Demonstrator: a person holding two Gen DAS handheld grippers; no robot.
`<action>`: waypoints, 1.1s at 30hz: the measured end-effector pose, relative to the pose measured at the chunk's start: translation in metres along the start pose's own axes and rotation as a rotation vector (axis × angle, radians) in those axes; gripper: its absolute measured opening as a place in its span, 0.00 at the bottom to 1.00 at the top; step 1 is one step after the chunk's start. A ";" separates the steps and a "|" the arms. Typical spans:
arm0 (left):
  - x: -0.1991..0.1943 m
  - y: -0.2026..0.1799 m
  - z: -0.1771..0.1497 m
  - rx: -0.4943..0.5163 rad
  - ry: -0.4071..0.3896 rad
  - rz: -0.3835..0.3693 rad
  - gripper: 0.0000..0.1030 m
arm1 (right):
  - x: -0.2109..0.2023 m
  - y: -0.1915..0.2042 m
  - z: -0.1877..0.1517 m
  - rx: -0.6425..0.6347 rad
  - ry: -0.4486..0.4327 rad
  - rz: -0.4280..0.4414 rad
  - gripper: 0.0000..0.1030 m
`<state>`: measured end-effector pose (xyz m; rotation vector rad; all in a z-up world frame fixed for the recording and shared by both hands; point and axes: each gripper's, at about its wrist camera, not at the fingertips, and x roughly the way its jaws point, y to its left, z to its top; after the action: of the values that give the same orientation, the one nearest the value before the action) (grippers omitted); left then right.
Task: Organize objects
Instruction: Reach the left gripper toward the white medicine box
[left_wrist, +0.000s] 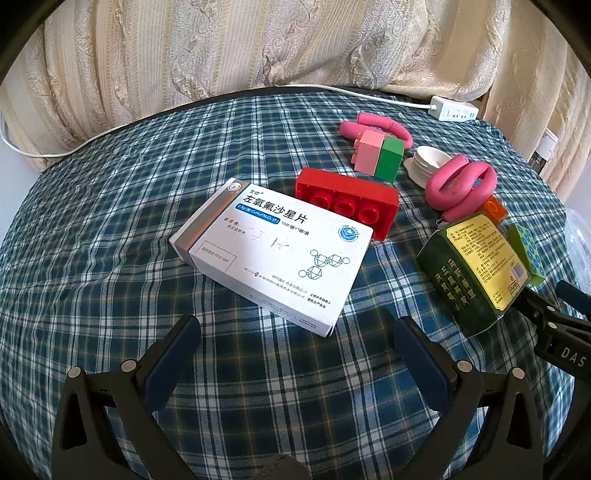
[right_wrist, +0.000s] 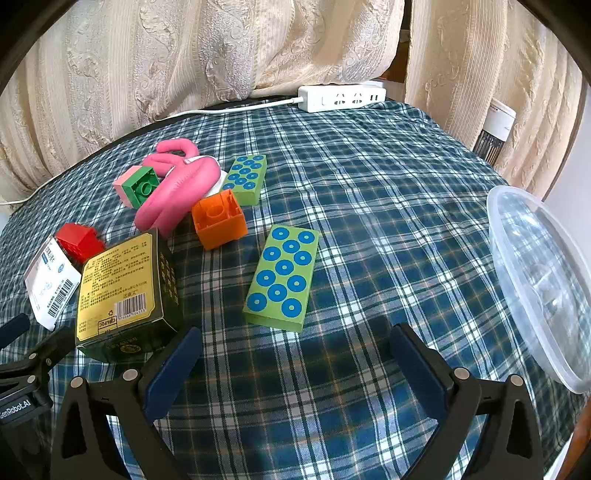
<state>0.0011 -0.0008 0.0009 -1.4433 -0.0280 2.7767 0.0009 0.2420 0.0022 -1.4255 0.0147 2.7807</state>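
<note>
left gripper (left_wrist: 297, 332) gaped wide, empty, above plaid tablecloth (left_wrist: 110, 258) | right gripper (right_wrist: 295, 345) likewise wide, empty | white medicine box (left_wrist: 273, 251) just beyond left jaws | red brick (left_wrist: 347, 205) touching box's far edge | dark green box (left_wrist: 474, 266) right of it | clear tub (right_wrist: 543, 280) far right of it | cream curtains (left_wrist: 221, 48), power strip (right_wrist: 341, 96) behind
</note>
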 end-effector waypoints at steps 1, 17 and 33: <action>0.000 0.000 0.000 0.000 0.000 0.000 1.00 | 0.000 0.000 0.000 0.000 0.000 0.000 1.00; -0.003 -0.001 -0.004 -0.019 -0.014 0.015 1.00 | 0.000 0.000 0.000 0.000 0.000 0.000 1.00; -0.001 -0.008 -0.001 0.010 -0.007 -0.007 1.00 | 0.000 0.001 -0.001 -0.016 0.001 0.010 1.00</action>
<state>0.0027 0.0067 0.0015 -1.4282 -0.0185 2.7725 0.0020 0.2409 0.0013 -1.4348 0.0001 2.7941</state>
